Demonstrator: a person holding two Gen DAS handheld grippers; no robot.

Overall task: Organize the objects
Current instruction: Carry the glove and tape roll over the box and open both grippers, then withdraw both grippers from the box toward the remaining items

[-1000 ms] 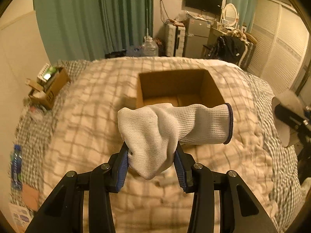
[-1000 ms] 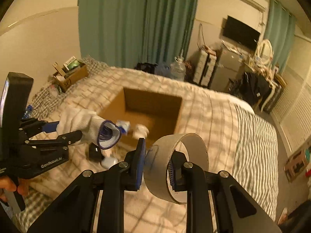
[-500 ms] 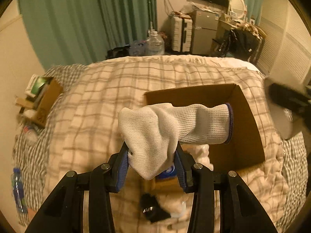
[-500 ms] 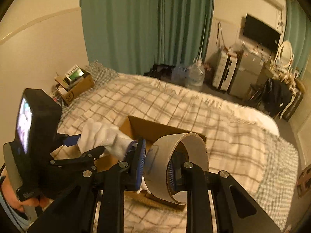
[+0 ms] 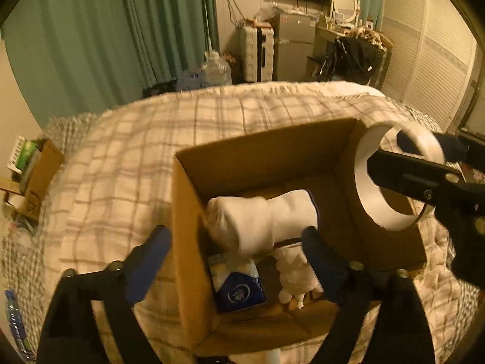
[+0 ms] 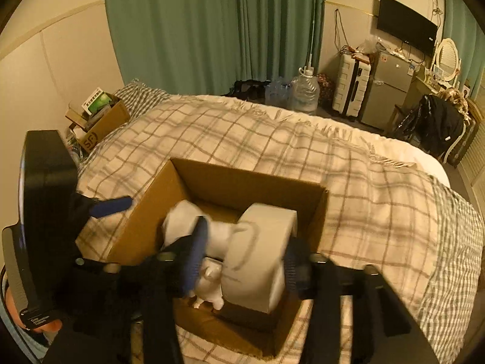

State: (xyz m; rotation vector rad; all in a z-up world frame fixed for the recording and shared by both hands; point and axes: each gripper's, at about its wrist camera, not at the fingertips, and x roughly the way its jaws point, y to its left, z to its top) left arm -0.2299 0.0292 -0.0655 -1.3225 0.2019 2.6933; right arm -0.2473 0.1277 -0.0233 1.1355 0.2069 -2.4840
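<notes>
The rolled white knit glove [image 5: 260, 221] lies loose inside the open brown cardboard box [image 5: 188, 212], toward the box's 9 o'clock wall, propped on the things under it; it looks blurred, so I judge it is only just settling. The left tool [image 5: 236, 248] stands spread wide, its blue-padded fingers [image 5: 148, 257] straddling the box's near-left corner, one outside the wall and one over the inside, with nothing between them. That fits a drop made from above so the glove falls clear of the cardboard rim. The right tool [image 6: 242, 261] hangs over the box's 3 o'clock side around the wide roll of pale tape [image 6: 257, 257]; in the right wrist view its jaws look parted and blurred, and I cannot tell whether they grip the roll or have let it go. Under the glove sit a blue-and-white tissue packet [image 5: 236, 285] and a small white figurine [image 5: 295, 276], so the floor of the box is already crowded at 6 o'clock. The box rests on the checked cream blanket [image 5: 121, 163] of the bed. A second small cardboard box of books [image 6: 100, 118] sits at the bed's 10 o'clock edge, well apart, and green curtains [image 6: 212, 30] hang behind at 12 o'clock. The two tools are close together above one box, and I judge they could knock each other.
</notes>
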